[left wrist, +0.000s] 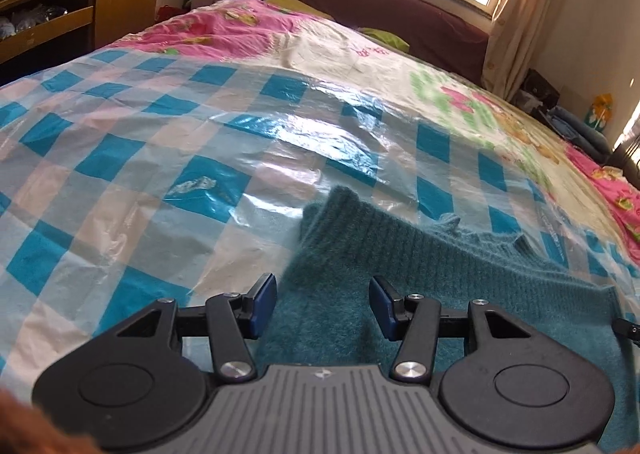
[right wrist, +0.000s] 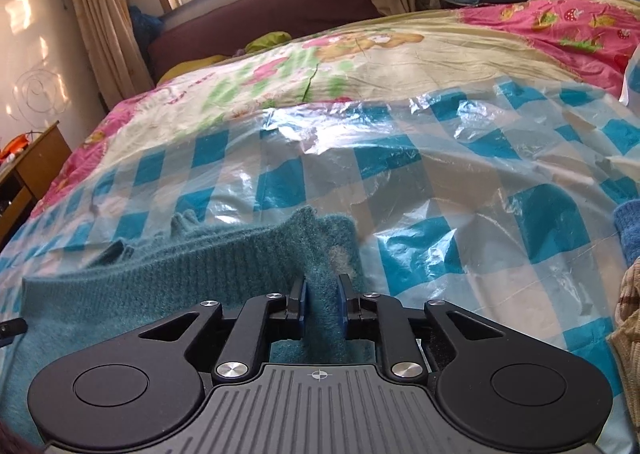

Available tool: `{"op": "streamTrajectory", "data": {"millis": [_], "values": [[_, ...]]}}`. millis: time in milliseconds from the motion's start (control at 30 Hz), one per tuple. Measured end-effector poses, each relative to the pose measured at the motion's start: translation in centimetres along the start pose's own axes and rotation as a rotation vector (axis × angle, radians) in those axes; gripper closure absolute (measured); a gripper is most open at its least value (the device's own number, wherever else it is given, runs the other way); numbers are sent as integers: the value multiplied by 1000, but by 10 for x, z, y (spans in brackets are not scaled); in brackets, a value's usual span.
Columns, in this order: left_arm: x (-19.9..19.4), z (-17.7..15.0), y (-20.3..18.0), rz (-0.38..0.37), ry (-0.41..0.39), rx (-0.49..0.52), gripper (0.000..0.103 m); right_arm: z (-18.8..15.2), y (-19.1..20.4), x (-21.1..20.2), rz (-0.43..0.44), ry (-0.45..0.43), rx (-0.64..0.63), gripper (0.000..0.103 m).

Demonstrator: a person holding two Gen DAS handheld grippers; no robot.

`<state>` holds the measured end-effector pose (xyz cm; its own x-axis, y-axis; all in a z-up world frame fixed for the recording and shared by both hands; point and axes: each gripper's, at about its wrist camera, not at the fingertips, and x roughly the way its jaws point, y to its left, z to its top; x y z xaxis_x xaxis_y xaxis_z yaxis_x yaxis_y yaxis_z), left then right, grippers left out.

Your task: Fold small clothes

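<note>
Right wrist view: our right gripper (right wrist: 322, 304) pinches a ridge of the sweater (right wrist: 168, 274) directly ahead. Our left gripper (left wrist: 322, 304) gapes empty over its left edge; lifting one-sided could drag it askew across the slick plastic (left wrist: 160, 173).

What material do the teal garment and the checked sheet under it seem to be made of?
Teal garment: apparently a fuzzy knit, wool or acrylic, matte, with ribbed edging. Checked sheet: apparently thin plastic film, glossy, since it crinkles and reflects the window light.
</note>
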<state>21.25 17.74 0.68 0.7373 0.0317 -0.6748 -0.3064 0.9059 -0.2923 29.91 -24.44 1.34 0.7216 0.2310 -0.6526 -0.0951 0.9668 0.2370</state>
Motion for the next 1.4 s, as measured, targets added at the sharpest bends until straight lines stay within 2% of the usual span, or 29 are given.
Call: {"op": "streamTrajectory", "data": {"millis": [100, 200, 300, 367, 433, 500, 533, 667, 767, 867, 1000, 1100, 1233, 1300, 1400], "values": [[-24, -5, 4, -3, -27, -8, 48, 0, 3, -19, -31, -53, -24, 82], [-45, -18, 4, -41, -29, -2, 48, -5, 4, -46, -4, -89, -32, 81], [-54, -39, -2, -64, -12, 16, 48, -22, 7, -67, 46, -73, -53, 81], [-49, -51, -4, -47, 9, 25, 48, -37, 11, -71, 60, -32, -96, 81], [-40, -61, -2, -25, 29, 30, 46, -52, 8, -64, 31, 27, -115, 81], [-32, -65, -2, -1, 41, 52, 41, -61, 0, -50, -13, 72, -121, 87], [-30, -65, -1, 6, 47, 56, 38, -63, -3, -46, -10, 71, -123, 90], [-37, -59, 1, 8, 52, 33, 37, -56, 1, -51, -38, 63, -122, 90], [-54, -60, 3, 19, 4, 31, 38, -54, 8, -74, -20, 10, -136, 80], [-58, -66, 12, 26, 8, -9, 38, -62, 11, -86, 6, 5, -152, 81], [-48, -80, 19, 41, 57, -45, 36, -76, 4, -61, -102, 113, -170, 81], [-56, -76, 16, 52, 48, -38, 37, -74, 2, -68, -107, 91, -115, 81], [-66, -76, 22, 46, 34, -87, 37, -69, 20, -87, -76, 47, -160, 79], [-67, -81, 27, 61, 44, -141, 38, -67, 31, -88, -53, 56, -179, 79], [-71, -92, 31, 41, 48, -212, 38, -62, 59, -84, 2, 80, -211, 79]]}}
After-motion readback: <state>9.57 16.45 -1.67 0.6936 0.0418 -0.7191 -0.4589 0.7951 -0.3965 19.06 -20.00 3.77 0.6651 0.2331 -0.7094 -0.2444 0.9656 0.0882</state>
